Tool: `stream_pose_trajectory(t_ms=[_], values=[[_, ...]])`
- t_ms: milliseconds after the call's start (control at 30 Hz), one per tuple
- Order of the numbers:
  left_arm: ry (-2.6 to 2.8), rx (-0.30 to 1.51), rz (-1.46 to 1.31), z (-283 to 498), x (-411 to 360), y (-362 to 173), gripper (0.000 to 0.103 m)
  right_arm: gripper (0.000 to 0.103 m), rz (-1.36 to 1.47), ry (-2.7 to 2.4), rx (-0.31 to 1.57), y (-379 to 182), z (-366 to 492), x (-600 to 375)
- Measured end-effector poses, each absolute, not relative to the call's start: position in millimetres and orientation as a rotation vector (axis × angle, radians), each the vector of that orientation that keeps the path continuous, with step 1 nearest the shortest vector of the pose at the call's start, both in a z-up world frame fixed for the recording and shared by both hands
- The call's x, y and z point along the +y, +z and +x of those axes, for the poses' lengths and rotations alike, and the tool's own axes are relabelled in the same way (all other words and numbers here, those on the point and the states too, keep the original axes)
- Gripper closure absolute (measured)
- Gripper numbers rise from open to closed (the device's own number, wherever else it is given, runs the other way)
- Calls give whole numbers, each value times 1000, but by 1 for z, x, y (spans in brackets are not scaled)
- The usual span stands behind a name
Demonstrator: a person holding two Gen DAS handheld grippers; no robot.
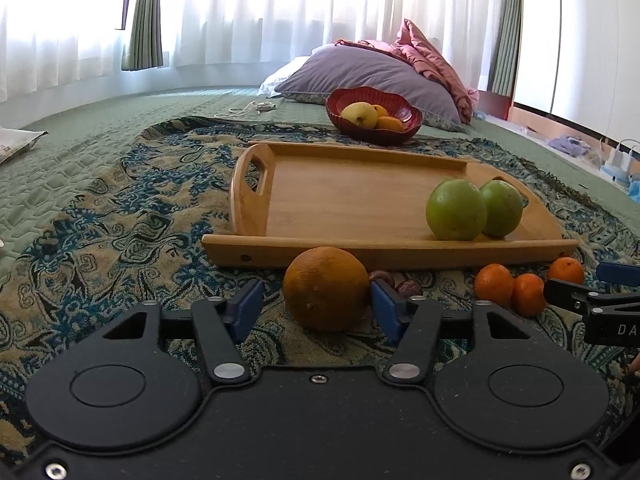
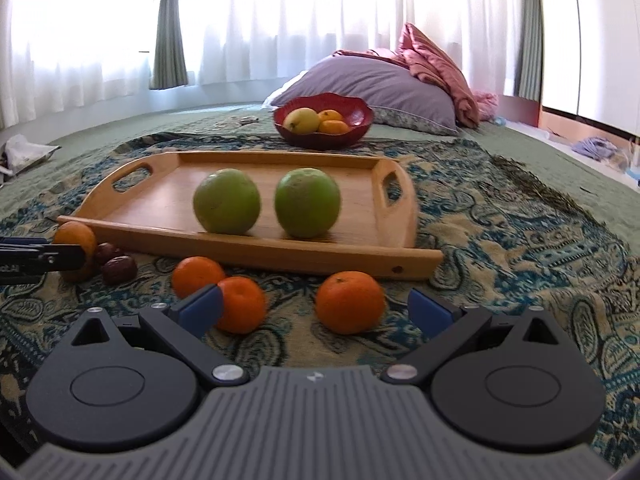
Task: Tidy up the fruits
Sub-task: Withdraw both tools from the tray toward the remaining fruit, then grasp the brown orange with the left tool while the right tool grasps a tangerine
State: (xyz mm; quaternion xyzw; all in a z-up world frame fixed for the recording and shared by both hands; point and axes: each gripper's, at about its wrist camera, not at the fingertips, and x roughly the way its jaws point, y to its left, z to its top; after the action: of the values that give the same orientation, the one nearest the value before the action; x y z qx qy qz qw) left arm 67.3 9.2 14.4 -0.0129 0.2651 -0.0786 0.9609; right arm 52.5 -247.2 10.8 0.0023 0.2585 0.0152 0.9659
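A large orange lies on the patterned cloth in front of the wooden tray. My left gripper is open around it; the right pad touches it, the left pad stands apart. Two green fruits sit on the tray. Three mandarins lie on the cloth. My right gripper is open and empty, with mandarins between its fingers. Two dark dates lie beside the large orange.
A red bowl with a yellow fruit and mandarins stands behind the tray. Pillows lie at the back. A white bag lies far left. The bed's edge and floor clutter are at the right.
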Motion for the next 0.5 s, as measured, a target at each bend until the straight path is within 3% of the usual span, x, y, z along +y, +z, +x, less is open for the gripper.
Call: stream_pose_trajectory(t_ms=[167,500], values=[[-148,502,-24,62,8,18,60,0,10,4,510,14,48,-256],[-150,503,-18,64,5,15,56,10,-6,-69,533,11,49,-267]])
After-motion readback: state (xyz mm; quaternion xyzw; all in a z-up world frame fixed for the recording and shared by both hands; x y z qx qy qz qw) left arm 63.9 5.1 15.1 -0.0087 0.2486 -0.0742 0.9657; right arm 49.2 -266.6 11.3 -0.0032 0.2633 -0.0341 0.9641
